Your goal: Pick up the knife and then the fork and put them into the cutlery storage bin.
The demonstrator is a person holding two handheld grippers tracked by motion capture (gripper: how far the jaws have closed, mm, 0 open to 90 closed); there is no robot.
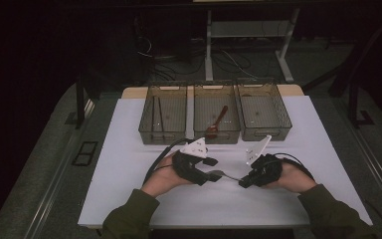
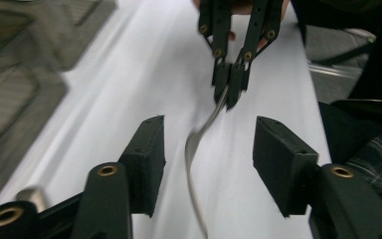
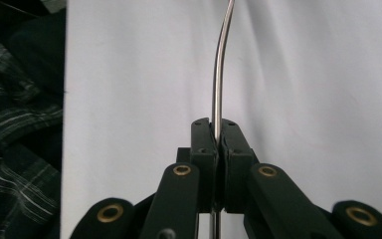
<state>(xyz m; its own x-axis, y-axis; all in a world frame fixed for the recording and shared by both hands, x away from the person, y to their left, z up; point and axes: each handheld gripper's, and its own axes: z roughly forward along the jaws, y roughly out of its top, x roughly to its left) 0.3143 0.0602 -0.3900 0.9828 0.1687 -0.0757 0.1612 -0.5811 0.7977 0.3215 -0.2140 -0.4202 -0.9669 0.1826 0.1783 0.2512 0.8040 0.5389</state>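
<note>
So there's a white counter (image 1: pixel 129 164) with three see-through smoky bins lined up along its far edge. The left bin (image 1: pixel 162 113) has some thin dark sticks lying in it, can't tell what they are. The middle bin (image 1: pixel 217 113) has a reddish-brown spoon (image 1: pixel 217 122) in it, bowl end toward the near wall. The right bin (image 1: pixel 264 110) is just beside the middle one.

Closer to the near edge, around the middle of the counter, both hands are facing each other. The left gripper (image 1: pixel 218 175) points toward the right side, and in the left gripper view (image 2: pixel 206 162) its two black pads stand about half open with clear space on both sides of the metal utensil (image 2: pixel 195 164) that runs between them, so they're not touching it. No earlier shot to compare, so that's all I can say there.

The right gripper (image 1: pixel 242 183) points back toward the left, and it's got that utensil pinched tight: in the right gripper view (image 3: pixel 218 137) the pads are squeezed together on the thin curved handle (image 3: pixel 219 74), which sticks out ahead over the white surface. Which kind of utensil it is, I honestly can't tell, the end is blurry.
</note>
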